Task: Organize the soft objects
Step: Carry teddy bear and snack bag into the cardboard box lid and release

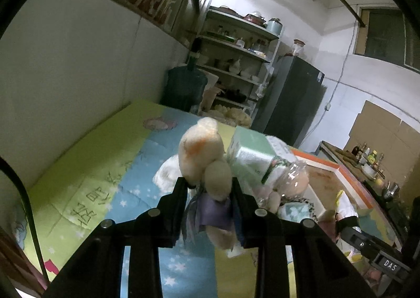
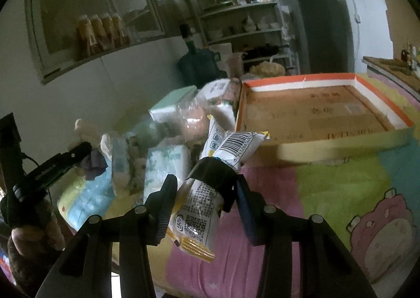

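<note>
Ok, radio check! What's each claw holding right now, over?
Left gripper shut on plush toy. Right gripper shut on snack packet. Cardboard tray ahead, empty. Nothing blocking, over.

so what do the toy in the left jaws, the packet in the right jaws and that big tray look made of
Plush toy: soft fuzzy cream fabric, matte, nap blurring its outline. Snack packet: thin glossy plastic film, probably; it creases and glints, with printed barcode. Shallow tray: cardboard by the look, brown matte floor, white walls edged in orange.

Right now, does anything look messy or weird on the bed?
Yes. The soft things sit in a jumbled heap beside the cardboard tray, which holds nothing visible. The plush toy hangs in the left gripper, off the blanket.
</note>
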`<state>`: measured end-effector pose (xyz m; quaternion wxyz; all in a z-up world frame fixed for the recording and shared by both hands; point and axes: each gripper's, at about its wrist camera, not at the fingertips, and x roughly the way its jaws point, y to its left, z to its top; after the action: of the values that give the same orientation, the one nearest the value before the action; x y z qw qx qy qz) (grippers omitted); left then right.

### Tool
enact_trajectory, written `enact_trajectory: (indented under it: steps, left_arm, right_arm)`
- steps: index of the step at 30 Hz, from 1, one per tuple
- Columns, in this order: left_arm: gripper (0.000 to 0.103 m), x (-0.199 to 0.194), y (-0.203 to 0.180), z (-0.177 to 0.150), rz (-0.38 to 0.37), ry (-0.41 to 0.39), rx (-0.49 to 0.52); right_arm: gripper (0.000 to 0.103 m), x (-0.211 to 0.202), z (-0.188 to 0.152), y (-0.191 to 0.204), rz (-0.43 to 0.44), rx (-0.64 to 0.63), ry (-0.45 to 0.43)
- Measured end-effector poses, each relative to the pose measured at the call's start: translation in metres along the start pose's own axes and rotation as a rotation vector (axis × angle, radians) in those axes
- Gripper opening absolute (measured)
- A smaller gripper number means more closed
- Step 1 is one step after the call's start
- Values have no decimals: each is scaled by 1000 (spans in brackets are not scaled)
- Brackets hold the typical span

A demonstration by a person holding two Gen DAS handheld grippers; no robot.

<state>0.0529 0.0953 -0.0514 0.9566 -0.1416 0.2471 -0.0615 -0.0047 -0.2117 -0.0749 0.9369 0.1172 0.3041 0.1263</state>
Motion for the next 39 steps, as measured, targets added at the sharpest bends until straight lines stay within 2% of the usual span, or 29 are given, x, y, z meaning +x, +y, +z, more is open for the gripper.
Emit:
enact_trajectory:
  steps: [9,19,30,39]
  left_arm:
    - [32,2,-24,12,-19,-11,31]
    - [32,19,-77,23,-77,-5,100]
    - [32,47,-145,33,-137,17,169]
    - [32,74,-198,24,-186,68,219]
  right_arm:
    - [45,-9,18,-4,19,-8,-41]
    - [45,-15,43,-20,25,-16,-86]
    - [45,-25,66,-58,-12,-4,-121]
    - [45,-33,78,-96,-59,4,-131]
